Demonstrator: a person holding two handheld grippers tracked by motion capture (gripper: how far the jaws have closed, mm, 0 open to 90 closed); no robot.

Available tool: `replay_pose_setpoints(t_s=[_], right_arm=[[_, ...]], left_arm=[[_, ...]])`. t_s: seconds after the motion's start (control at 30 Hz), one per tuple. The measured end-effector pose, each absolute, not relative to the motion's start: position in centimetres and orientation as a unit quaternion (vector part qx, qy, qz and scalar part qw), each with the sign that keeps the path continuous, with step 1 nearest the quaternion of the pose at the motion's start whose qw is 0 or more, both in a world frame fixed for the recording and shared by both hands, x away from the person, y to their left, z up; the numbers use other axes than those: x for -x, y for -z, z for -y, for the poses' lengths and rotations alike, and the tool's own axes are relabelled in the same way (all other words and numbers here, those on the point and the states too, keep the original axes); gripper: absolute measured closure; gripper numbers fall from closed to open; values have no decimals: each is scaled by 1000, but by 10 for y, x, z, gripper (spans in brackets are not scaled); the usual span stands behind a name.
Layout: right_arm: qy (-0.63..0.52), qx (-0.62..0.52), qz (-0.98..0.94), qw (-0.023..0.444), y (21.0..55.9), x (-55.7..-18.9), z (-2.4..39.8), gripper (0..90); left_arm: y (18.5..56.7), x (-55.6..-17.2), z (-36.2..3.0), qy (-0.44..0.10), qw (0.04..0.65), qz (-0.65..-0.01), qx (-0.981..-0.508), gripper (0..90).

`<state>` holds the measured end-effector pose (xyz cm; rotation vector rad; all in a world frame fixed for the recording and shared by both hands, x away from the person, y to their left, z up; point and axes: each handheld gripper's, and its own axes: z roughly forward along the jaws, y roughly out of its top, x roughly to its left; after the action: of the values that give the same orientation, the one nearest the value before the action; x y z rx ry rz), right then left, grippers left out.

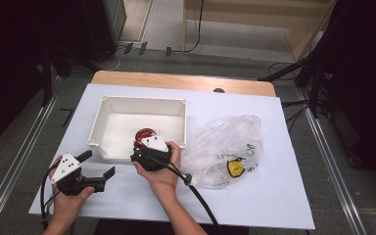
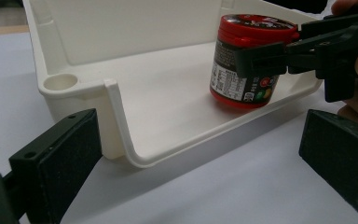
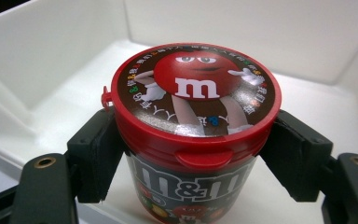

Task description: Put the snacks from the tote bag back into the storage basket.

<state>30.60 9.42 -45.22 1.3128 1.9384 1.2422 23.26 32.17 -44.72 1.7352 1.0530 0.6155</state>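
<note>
Red-lidded candy jar (image 3: 193,135) clamped in right gripper (image 3: 191,154), jaws pressing its sides just under the lid, at 3 and 9 o'clock around the body. Sitting upright, long axis vertical, base looks to be touching the floor of the white tray (image 1: 108,104) or just off it; cannot tell which from these angles. Position in tray: near the front wall, roughly 6 o'clock of the tray in the high view, right of centre. Right gripper reaching in over that front wall, so any release or retreat probably has to come up and back toward 6 o'clock to clear the rim. Left gripper (image 1: 99,170) idle on the table (image 1: 254,196), jaws wide apart, holding nothing, parked outside the tray's front-left corner and pointing toward the jar at about 2 o'clock. Right hand clearly the nearer one; left well apart. Clear plastic bag (image 1: 227,142) crumpled at 3 o'clock of the tray, not involved. Likely step: setting jar down in tray.
</note>
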Motion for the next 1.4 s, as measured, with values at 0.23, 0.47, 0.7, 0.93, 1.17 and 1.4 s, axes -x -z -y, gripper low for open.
replay_pose_setpoints(t_s=[0.23, 0.47, 0.7, 0.93, 1.17, 1.4], right_arm=[[-450, -488, -707, 244, 455, -308, -95, 260], [-449, -494, -705, 239, 457, -310, -94, 259], [-454, -491, -706, 233, 458, -310, -93, 238], [-477, -479, -701, 228, 446, -305, -90, 215], [-485, -472, -702, 223, 440, -304, -85, 168], [-487, -470, -702, 220, 436, -304, -81, 137]], left_arm=[[447, -233, -322, -253, 488, -433, -714, 0], [447, -233, -322, -253, 487, -434, -714, 0], [447, -233, -323, -252, 488, -435, -713, 0], [447, -233, -322, -252, 488, -434, -714, 0], [447, -233, -323, -253, 488, -436, -713, 0], [448, -234, -323, -253, 487, -436, -714, 0]])
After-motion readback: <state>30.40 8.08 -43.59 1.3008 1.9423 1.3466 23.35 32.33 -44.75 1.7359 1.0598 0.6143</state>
